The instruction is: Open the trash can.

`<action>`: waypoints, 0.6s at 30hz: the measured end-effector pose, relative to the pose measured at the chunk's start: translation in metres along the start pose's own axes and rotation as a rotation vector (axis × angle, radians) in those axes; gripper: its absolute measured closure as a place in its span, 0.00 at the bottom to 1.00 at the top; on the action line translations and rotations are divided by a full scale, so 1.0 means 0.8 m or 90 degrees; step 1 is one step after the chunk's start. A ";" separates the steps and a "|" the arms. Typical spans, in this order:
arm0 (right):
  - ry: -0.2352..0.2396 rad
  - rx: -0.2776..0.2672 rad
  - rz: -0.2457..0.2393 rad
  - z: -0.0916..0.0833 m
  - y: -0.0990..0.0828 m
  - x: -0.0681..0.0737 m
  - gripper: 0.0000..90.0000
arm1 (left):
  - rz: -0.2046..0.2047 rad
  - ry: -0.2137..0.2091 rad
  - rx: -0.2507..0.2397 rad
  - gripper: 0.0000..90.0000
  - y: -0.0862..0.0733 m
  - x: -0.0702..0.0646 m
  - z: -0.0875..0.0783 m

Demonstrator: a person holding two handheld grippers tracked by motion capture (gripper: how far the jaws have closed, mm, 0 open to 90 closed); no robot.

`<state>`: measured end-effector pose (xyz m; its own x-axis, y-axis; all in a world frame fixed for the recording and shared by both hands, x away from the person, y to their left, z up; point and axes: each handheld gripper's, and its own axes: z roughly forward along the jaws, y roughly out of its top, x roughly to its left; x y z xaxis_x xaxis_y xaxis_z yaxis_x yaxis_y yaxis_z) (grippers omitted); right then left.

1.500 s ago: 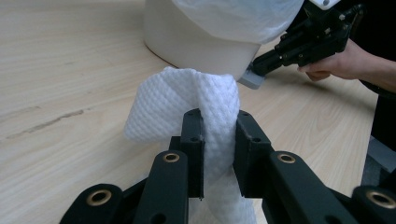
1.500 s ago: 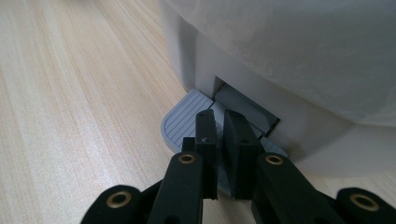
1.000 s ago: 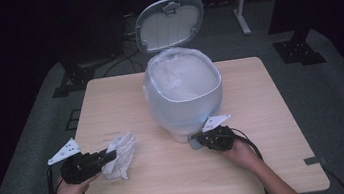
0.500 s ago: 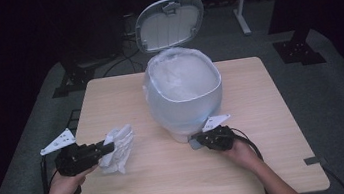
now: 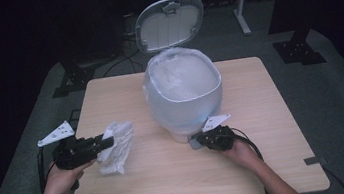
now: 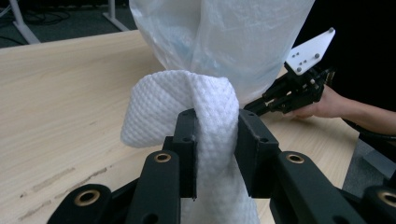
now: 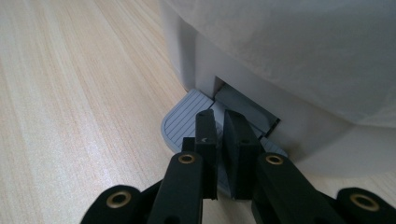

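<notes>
A white pedal bin [image 5: 184, 100] lined with a clear bag stands mid-table, its lid [image 5: 169, 22] raised. My left gripper [image 5: 108, 141] is shut on a crumpled white textured cloth [image 5: 116, 147] and holds it left of the bin. In the left gripper view the cloth [image 6: 187, 107] sits pinched between the pads of that gripper [image 6: 214, 126]; its jaws have just been opening slightly. My right gripper [image 5: 196, 139] is shut, and its tips rest on the grey ribbed pedal [image 7: 182, 123] at the bin's foot.
The wooden table [image 5: 273, 114] has bare room in front of and to the right of the bin. Dark floor with stand feet and cables surrounds it. Cables trail from both grippers off the near edge.
My left gripper has risen with the cloth, lifting most of it off the tabletop. The right gripper has stayed on the pedal and the lid has stayed up.
</notes>
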<state>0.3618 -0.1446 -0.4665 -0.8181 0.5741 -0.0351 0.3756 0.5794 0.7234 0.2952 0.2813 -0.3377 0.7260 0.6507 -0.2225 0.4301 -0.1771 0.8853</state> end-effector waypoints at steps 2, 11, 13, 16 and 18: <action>0.000 0.000 0.000 0.000 0.000 0.000 0.93 | 0.009 -0.002 0.001 0.83 0.006 -0.002 0.001; 0.001 0.001 0.001 0.000 0.000 0.000 0.93 | 0.006 -0.010 -0.006 0.83 0.015 -0.003 0.002; 0.000 0.001 -0.001 0.000 0.000 0.000 0.93 | 0.012 -0.005 -0.007 0.86 0.017 -0.004 0.001; 0.001 0.001 -0.002 0.000 0.000 0.000 0.93 | 0.017 -0.009 -0.006 0.90 0.026 -0.009 0.000; 0.001 0.000 -0.002 0.000 0.000 0.000 0.93 | 0.018 -0.011 -0.007 0.90 0.029 -0.010 0.000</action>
<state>0.3622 -0.1448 -0.4664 -0.8198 0.5715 -0.0361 0.3733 0.5812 0.7231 0.2992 0.2720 -0.3153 0.7467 0.6330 -0.2042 0.4033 -0.1869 0.8958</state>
